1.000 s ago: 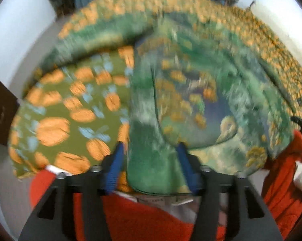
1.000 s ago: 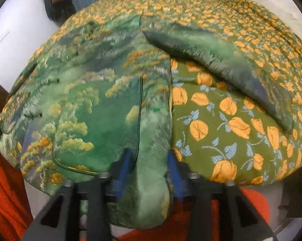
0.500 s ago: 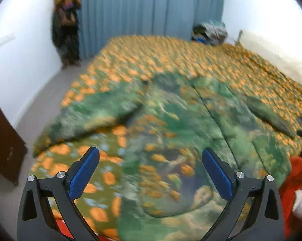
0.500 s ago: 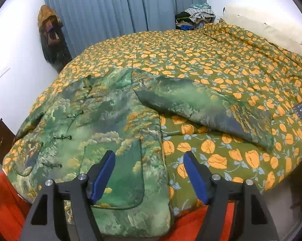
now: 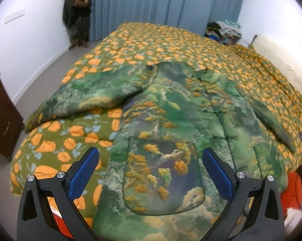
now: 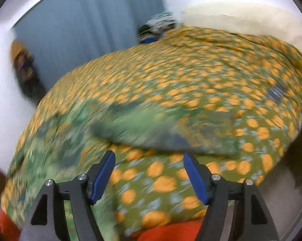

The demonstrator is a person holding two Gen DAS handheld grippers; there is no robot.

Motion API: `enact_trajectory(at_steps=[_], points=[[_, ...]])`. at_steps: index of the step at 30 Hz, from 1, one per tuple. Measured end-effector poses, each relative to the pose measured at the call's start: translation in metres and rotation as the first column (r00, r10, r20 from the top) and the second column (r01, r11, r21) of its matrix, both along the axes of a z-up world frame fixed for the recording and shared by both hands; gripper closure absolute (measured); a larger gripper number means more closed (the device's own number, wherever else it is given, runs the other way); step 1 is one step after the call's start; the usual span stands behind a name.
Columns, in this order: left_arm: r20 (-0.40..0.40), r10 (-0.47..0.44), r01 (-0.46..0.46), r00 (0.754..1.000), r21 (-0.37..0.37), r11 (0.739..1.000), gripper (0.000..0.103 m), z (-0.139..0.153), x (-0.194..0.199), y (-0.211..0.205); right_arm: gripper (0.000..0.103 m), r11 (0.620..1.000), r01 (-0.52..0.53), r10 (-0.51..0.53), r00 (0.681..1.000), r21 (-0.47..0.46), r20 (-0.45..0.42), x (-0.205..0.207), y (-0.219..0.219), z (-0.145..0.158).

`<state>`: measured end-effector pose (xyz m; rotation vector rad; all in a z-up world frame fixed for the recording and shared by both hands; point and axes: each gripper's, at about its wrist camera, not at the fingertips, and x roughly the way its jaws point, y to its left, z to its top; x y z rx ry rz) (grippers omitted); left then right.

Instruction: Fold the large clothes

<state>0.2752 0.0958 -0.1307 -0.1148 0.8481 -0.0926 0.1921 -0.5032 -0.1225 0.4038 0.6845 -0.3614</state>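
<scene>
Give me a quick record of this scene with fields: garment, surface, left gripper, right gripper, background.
garment: green landscape-print padded jacket, lying flat, front up, sleeves spread
surface: orange-and-green floral quilt covering the bed
left gripper: open, nothing held, above the jacket's patch pocket
right gripper: open, nothing held, view blurred
background: blue curtain, white walls

Jacket (image 5: 171, 124): green landscape print, yellow-orange foliage, pale clouds. Bedspread (image 5: 161, 42): olive green, orange fruit, pale blue leaves. Curtain (image 5: 161, 2): plain blue. Walls (image 5: 30, 36): white. Dresser (image 5: 2, 116): dark brown. Fingers (image 5: 84, 172): blue pads, black frame.
</scene>
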Motion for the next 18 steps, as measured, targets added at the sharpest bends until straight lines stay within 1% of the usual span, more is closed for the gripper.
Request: enact_trajectory(at_steps=[3,4,5,6,7,9,10,11,12,13,14,16,17,18], points=[[-0.011,0.025,-0.024,1.0,0.011,1.0,0.001,-0.006,-0.001,0.004,0.031,0.989,0.094,-0.093,0.996,0.112,-0.018,0.001,-0.042,-0.017],[-0.017,0.032,-0.031,0.999,0.013,0.999,0.001,-0.008,-0.002,0.004,0.031,0.976,0.128,-0.123,0.992,0.176,-0.035,0.002,-0.055,-0.029],[-0.022,0.033,-0.032,0.999,0.012,0.999,0.001,-0.009,-0.002,0.003,0.031,0.965,0.14,-0.133,0.99,0.22,-0.047,0.002,-0.063,-0.037],[-0.025,0.032,-0.032,0.999,0.011,0.999,0.001,-0.01,-0.002,0.002,0.031,0.941,0.166,-0.154,0.986,0.296,-0.066,0.004,-0.075,-0.054],[-0.029,0.032,-0.031,0.999,0.014,0.999,0.001,-0.011,-0.002,0.001,0.031,0.919,0.194,-0.178,0.981,0.342,-0.077,0.005,-0.082,-0.066],[-0.033,0.031,-0.03,0.999,0.025,0.999,0.001,-0.013,-0.003,-0.002,0.031,0.865,0.248,-0.231,0.968,0.436,-0.094,0.004,-0.096,-0.093],[-0.036,0.031,-0.03,0.999,0.032,0.999,0.001,-0.014,-0.003,-0.003,0.031,0.845,0.271,-0.257,0.962,0.461,-0.095,0.003,-0.099,-0.1],[-0.042,0.031,-0.03,0.999,0.037,0.999,0.001,-0.015,-0.003,-0.004,0.031,0.81,0.306,-0.301,0.949,0.501,-0.093,0.003,-0.108,-0.113],[-0.045,0.032,-0.031,0.998,0.04,0.999,0.001,-0.016,-0.002,-0.004,0.031,0.786,0.326,-0.328,0.94,0.525,-0.092,0.003,-0.112,-0.121],[-0.048,0.033,-0.032,0.998,0.041,0.999,0.001,-0.017,-0.002,-0.004,0.031,0.757,0.357,-0.37,0.924,0.547,-0.091,0.003,-0.119,-0.13],[-0.052,0.035,-0.033,0.998,0.041,0.999,0.001,-0.017,-0.002,-0.004,0.031,0.736,0.378,-0.401,0.912,0.561,-0.089,0.004,-0.124,-0.137],[-0.057,0.039,-0.037,0.998,0.04,0.999,0.001,-0.019,-0.002,-0.004,0.032,0.711,0.4,-0.431,0.898,0.579,-0.09,0.008,-0.132,-0.147],[-0.061,0.042,-0.039,0.997,0.041,0.998,0.001,-0.02,-0.002,-0.004,0.032,0.69,0.429,-0.464,0.88,0.583,-0.098,0.01,-0.136,-0.154],[-0.063,0.045,-0.042,0.997,0.044,0.998,0.001,-0.021,-0.002,-0.004,0.037,0.677,0.44,-0.481,0.871,0.59,-0.098,0.011,-0.138,-0.158]])
